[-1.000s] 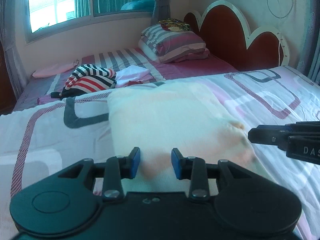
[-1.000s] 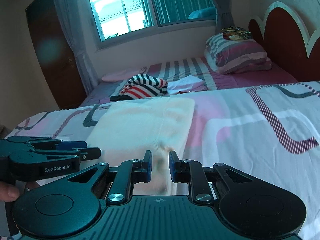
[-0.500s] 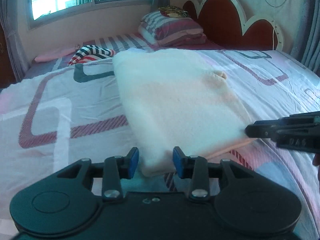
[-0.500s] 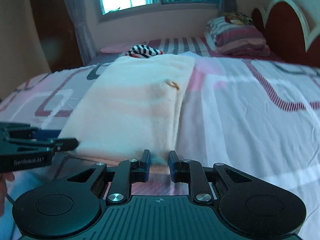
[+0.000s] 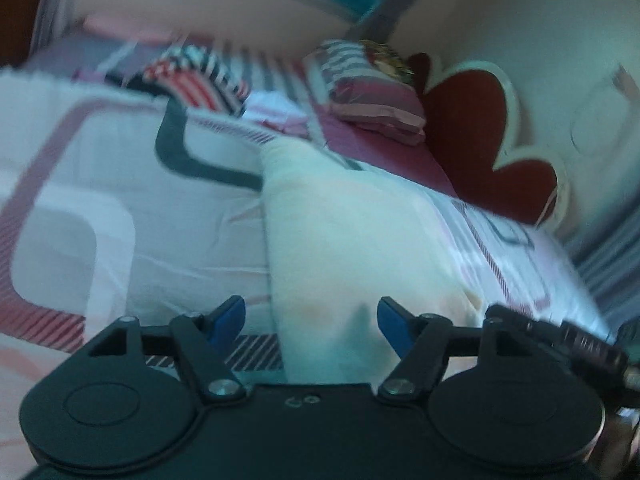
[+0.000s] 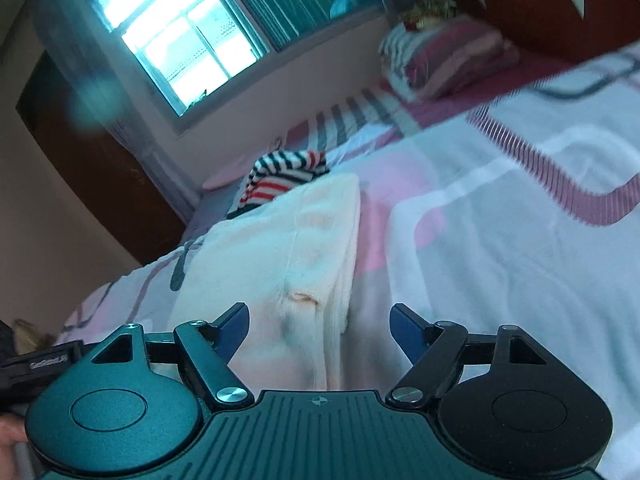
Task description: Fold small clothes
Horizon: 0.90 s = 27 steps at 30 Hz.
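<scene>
A cream-white folded garment (image 5: 352, 232) lies flat on the patterned bedspread (image 5: 100, 200); it also shows in the right wrist view (image 6: 288, 248), with a small hole near its near edge. My left gripper (image 5: 312, 320) is open, its jaws wide apart over the garment's near left edge. My right gripper (image 6: 320, 328) is open too, jaws spread over the garment's near right edge. Neither holds cloth. The right gripper's body (image 5: 580, 344) shows at the left view's right edge. Both views are tilted and blurred.
A red, white and black striped garment (image 6: 280, 176) and a white one lie farther back on the bed. Striped pillows (image 5: 368, 92) sit by the red scalloped headboard (image 5: 480, 136). A window (image 6: 180, 32) and a dark door (image 6: 88, 168) stand behind.
Both grippers have opened and let go of the garment's near edge. The garment now lies flat on the bed. Both cameras have tilted and moved.
</scene>
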Each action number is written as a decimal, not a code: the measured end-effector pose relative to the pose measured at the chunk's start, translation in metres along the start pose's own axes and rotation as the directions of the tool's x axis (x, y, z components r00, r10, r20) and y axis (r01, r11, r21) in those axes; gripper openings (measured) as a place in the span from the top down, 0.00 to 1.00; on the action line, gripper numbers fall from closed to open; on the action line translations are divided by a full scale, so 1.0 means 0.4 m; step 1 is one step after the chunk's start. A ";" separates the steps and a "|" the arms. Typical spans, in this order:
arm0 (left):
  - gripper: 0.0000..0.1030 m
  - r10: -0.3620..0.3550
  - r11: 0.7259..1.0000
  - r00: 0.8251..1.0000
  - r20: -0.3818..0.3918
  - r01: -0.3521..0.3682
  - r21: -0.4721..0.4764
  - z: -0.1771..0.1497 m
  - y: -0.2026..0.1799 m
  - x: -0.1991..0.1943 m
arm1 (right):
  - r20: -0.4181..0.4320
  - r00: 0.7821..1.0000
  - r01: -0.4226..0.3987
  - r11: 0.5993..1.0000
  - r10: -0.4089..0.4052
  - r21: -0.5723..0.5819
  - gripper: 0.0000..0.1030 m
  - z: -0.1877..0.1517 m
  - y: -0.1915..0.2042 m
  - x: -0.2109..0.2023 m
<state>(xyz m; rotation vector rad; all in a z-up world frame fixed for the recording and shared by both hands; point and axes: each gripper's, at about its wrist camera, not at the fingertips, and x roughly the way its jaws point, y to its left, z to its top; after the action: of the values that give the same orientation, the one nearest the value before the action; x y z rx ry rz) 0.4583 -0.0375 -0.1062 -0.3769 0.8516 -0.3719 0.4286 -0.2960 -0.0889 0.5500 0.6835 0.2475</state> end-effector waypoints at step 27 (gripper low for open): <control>0.41 -0.062 0.998 0.996 -0.068 0.062 -0.005 0.019 0.013 0.083 | -0.122 0.985 -0.111 0.990 0.120 0.082 0.46 0.040 -0.031 0.106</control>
<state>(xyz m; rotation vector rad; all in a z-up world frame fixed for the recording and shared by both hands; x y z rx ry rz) 0.4851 -0.0470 -0.1258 -0.3959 0.9084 -0.4430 0.4716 -0.2962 -0.1078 0.6508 0.7879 0.3690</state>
